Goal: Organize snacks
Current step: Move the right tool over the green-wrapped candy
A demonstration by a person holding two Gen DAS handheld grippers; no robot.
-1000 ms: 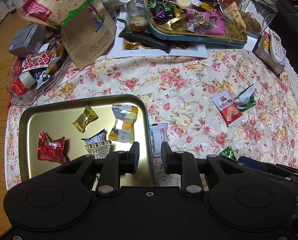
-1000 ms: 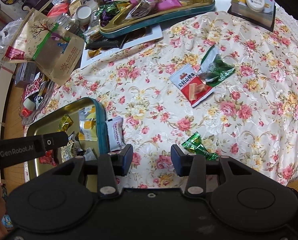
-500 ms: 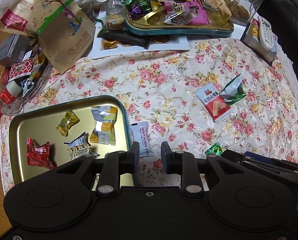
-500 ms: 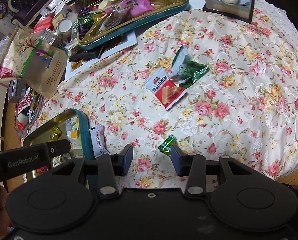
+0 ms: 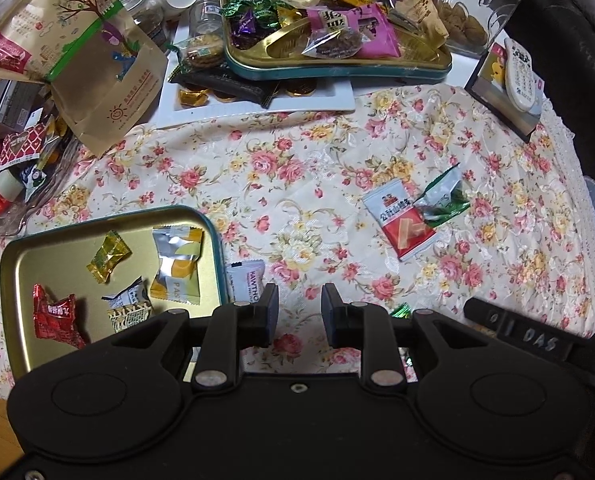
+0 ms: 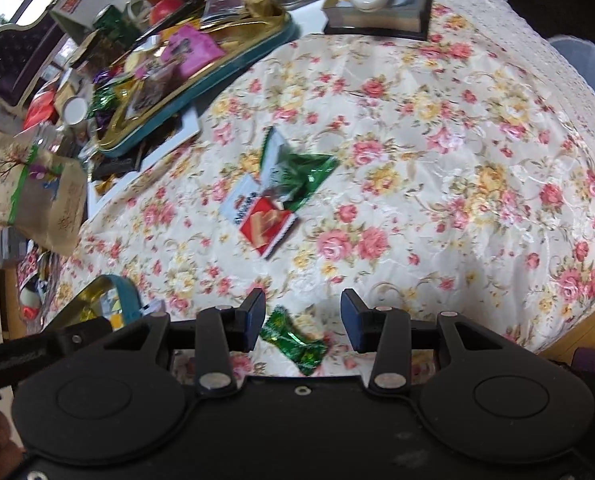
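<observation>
A gold tray with a teal rim lies at the left and holds several wrapped candies. A white Hawthorn packet lies on the floral cloth just outside the tray's right rim. My left gripper hangs open over the cloth beside that packet, with nothing between its fingers. A small green candy lies on the cloth between the fingers of my right gripper, nearer the left one; the pads do not press on it. Farther out lie a red-and-white packet and a green-silver packet, touching each other.
At the back a larger gold tray is heaped with snacks, with a glass jar and a remote on a box to its right. A brown paper bag and a glass dish crowd the left. The table edge is at the right.
My left gripper has slid right from over the tray's rim to the cloth by the Hawthorn packet. My right gripper has moved and rolled until the green candy lies between its fingers.
</observation>
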